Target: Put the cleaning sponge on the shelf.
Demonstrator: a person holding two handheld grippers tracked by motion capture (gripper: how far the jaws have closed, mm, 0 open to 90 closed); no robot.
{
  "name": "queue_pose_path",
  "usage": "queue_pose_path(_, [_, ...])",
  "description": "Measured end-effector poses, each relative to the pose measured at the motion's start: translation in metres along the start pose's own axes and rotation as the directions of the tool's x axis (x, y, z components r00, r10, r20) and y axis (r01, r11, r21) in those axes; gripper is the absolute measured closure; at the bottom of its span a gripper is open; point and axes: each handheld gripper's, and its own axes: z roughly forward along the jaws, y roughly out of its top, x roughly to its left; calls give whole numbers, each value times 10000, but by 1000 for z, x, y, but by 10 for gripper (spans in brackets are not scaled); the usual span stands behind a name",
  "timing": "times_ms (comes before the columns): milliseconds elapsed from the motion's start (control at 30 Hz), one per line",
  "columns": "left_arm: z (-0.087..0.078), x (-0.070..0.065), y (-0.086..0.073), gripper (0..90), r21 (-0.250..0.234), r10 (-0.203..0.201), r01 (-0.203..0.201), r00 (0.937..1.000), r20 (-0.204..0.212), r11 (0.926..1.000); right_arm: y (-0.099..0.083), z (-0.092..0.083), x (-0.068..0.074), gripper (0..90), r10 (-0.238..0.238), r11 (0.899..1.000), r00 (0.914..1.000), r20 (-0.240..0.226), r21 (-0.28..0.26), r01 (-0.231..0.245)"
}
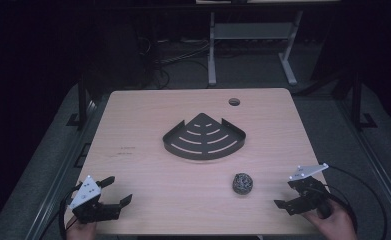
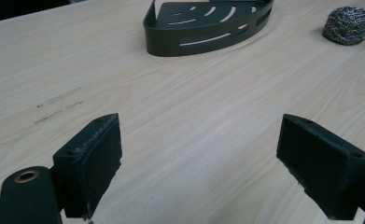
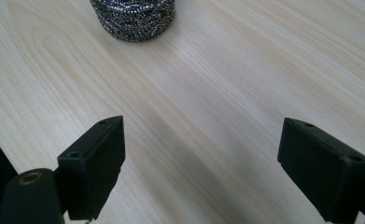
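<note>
I held my left gripper at the near left corner of the counter, its jaws spread wide with nothing between them. My right gripper sat at the near right edge, jaws equally wide apart and empty. The steel scourer lay on the bare wood near that right gripper, a little toward the middle, touching nothing. In the right gripper view the scourer was cut off at the top edge, so I saw just its lower half. The dark corner rack sat in the middle of the counter, well apart from both grippers. Past the far edge the room was too dark to make out much.
</note>
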Motion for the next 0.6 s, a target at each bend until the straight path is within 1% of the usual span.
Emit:
queue_pose_path(233, [0,0,0,133,18,17,-17,10000,-14,10000,9,3,4,147,-320,9994,9994,-106,140,322])
queue_pose_path(300, [0,0,0,133,18,12,-12,10000,-14,10000,14,3,6,147,-528,9985,9985,-122,110,529])
queue_pose_path(600, [-1,1,0,133,4,4,-4,10000,-23,10000,26,7,11,146,-788,9965,9964,-318,260,796])
